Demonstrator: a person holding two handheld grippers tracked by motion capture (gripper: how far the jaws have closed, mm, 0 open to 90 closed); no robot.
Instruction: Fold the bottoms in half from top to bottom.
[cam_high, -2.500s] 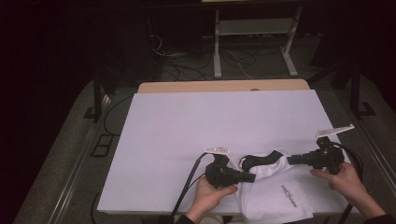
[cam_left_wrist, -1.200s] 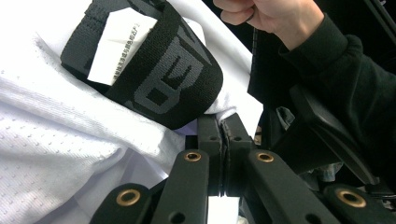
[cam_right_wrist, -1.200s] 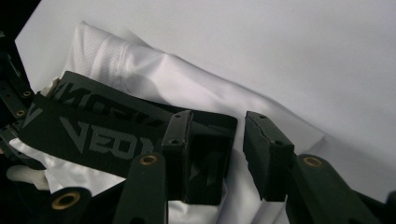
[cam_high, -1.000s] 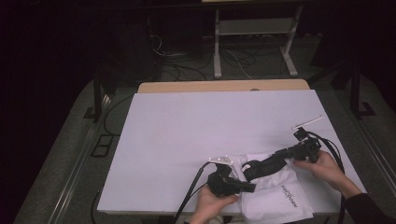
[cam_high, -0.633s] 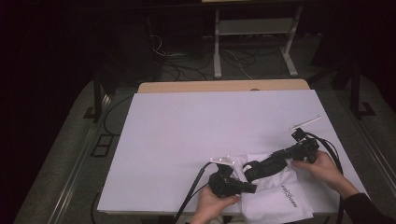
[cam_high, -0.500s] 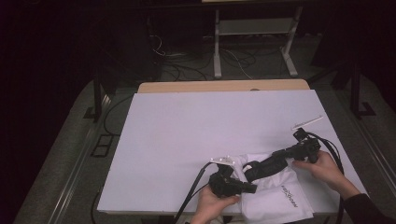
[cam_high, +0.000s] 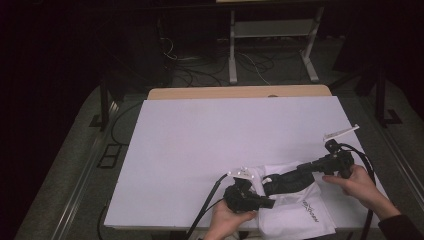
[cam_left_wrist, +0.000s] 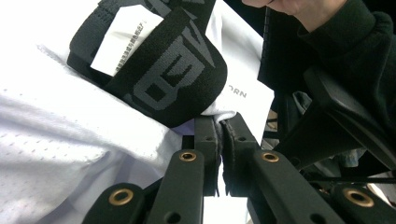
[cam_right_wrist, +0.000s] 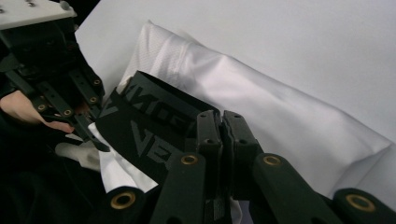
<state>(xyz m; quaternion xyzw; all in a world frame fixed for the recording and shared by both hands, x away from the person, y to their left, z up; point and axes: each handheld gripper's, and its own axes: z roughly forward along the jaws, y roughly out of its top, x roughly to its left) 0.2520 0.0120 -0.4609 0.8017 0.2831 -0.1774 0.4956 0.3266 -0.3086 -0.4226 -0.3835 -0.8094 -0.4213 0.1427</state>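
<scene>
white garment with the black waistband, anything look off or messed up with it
The white garment lies bunched at the table's near edge, its black waistband folded over with the label sticking out. No tear or spill shows.

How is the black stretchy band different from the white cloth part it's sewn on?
The black waistband is thick, dark and woven with grey letters; the white mesh fabric is thin, pale and dotted with tiny holes. The waistband has a white label on it; the mesh fabric's panel is plain. Both belong to one garment lying on the white table, and both are pinched by shut grippers.
</scene>
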